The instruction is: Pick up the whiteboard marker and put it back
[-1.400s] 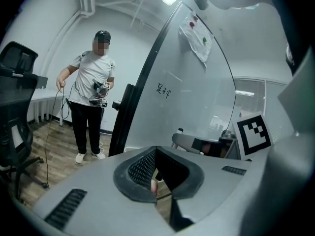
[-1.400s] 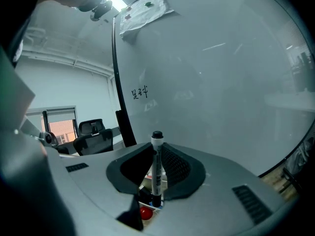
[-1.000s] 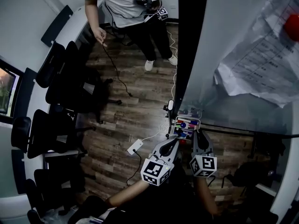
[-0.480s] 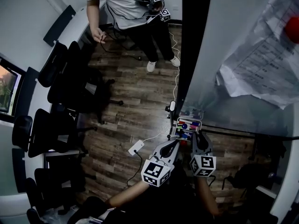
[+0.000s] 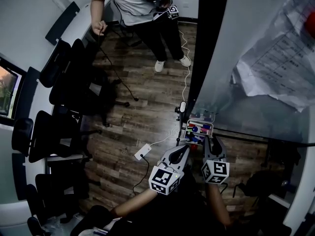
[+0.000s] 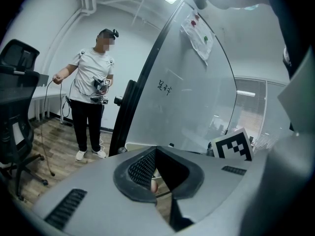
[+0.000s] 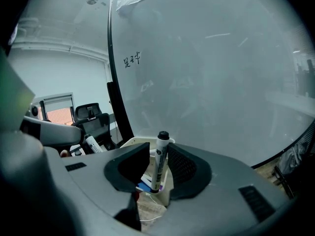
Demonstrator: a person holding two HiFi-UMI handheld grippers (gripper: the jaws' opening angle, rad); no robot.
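Right gripper view: one white marker (image 7: 159,161) with a black cap stands upright in the tray (image 7: 130,142) at the foot of the whiteboard (image 7: 206,73). It sits between the jaws of the right gripper (image 7: 158,151), which have just been opening and stand apart, not pinching it. Its label is too small to read. A few more markers lie in the tray. One short scrawl (image 7: 131,60) on the board is illegible. The left gripper (image 6: 156,151) is closed, tips together, holding nothing.
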